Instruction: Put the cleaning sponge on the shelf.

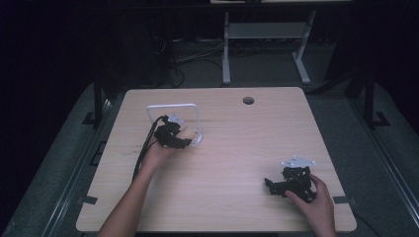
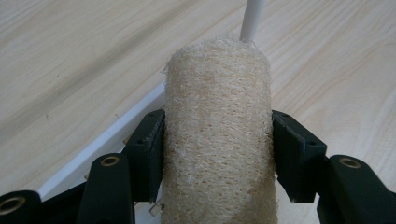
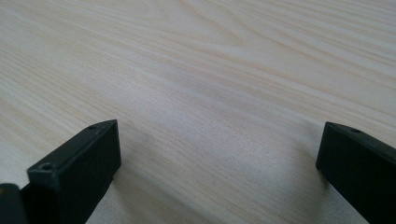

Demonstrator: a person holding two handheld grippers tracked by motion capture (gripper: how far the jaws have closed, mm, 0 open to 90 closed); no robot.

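**Loofah pinched at the white rack**

Loofah [image 2: 217, 135] sits between the pads of our left gripper [image 1: 184, 139], both pressing its flanks about midway along the roll, beside the white wire rack [image 1: 173, 106] toward the table's [image 1: 232, 148] far-left quarter. We judge it light, dry and springy: the coarse fibre should resist slipping, yet a hard squeeze would crush it, so a moderate hold across the middle suits it best. Near the table's front-right corner, our right gripper [image 1: 289, 183] rests with jaws spread wide and nothing between them, just bare wood.
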